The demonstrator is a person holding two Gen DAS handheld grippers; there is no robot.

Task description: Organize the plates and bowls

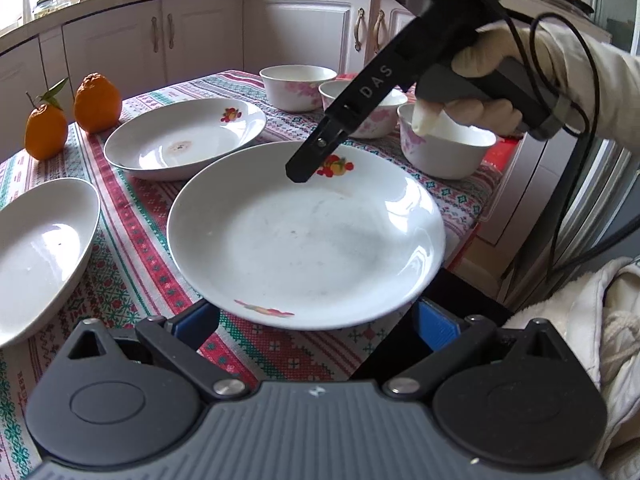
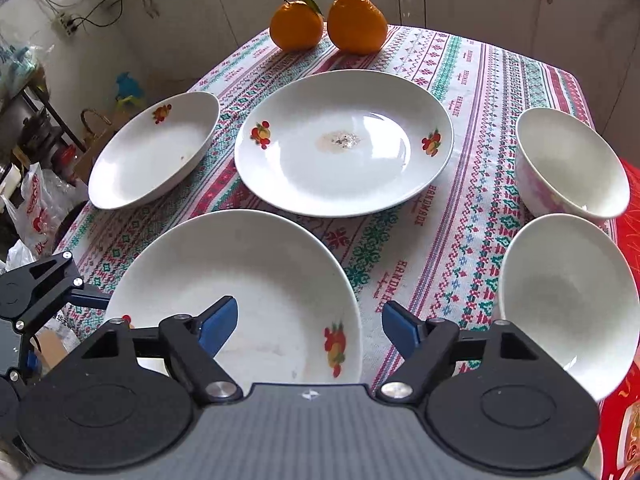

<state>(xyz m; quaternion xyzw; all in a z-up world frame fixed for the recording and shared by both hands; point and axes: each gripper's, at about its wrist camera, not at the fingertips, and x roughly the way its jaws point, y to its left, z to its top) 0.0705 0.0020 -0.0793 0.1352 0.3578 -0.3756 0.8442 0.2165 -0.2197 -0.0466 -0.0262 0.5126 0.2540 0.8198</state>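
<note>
A table under a patterned tablecloth (image 2: 448, 216) carries three white plates and three bowls. The word "HANDMADE" is woven into the cloth in red and can be read several times in the right wrist view.

The nearest plate (image 1: 304, 240) lies at the near edge of the table, with small fruit decals on its rim. The left gripper (image 1: 316, 320) has its blue pads spread on either side of that plate's near rim; the pads do not press on it. The right gripper (image 2: 310, 324) hangs over the same plate's far right rim, one blue pad above the plate's inside and the other outside it above the cloth. Its jaws stand partly apart and pinch nothing. In the left wrist view, one black finger of the right gripper bears the letters "DAS", and a gloved hand (image 1: 492, 80) holds its handle.

A second plate (image 2: 344, 142), with a brownish stain at its centre and fruit decals, sits farther back in the middle. A third plate (image 2: 154, 152) lies to the left, near the table's left edge. Three white bowls with pink flower prints stand to the right: bowl one (image 1: 298, 86) farthest, bowl two (image 1: 374, 110) in the middle, bowl three (image 1: 446, 146) nearest. Two oranges (image 2: 328, 22) stand at the far end of the table, one with leaves on its stem.
</note>
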